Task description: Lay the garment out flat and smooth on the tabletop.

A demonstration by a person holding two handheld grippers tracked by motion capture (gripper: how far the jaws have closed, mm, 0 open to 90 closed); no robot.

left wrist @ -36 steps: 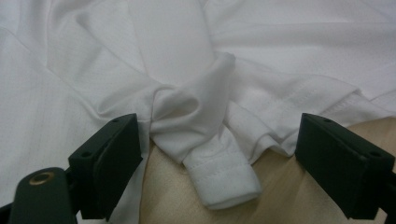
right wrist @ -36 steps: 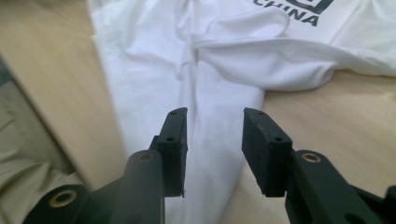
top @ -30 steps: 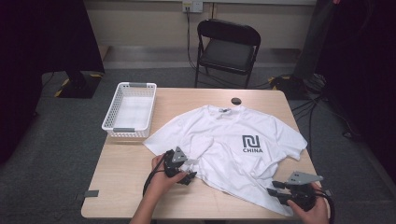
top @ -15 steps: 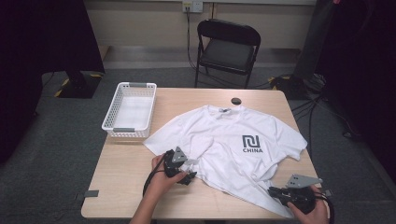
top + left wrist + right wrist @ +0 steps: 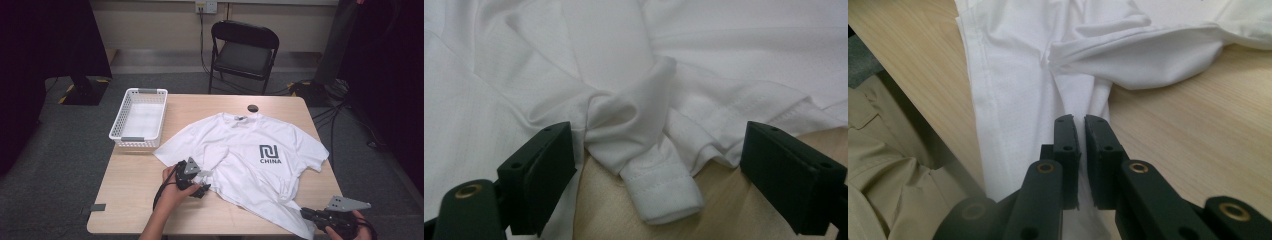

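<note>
High view: a white T-shirt (image 5: 250, 155) lies spread on the wooden worktop (image 5: 130, 200), print up, a white basket (image 5: 139, 117) beside it at the left and a small black disc (image 5: 252, 108) near the collar. The left gripper (image 5: 199, 181) sits at the bunched sleeve; the right gripper (image 5: 307, 214) is at the shirt's lower hem by the near edge. Left gripper view: jaws wide open either side of the rolled sleeve cuff (image 5: 664, 192), not touching it. Right gripper view: jaws nearly closed, pinching a fold of the shirt hem (image 5: 1013, 125).
</note>
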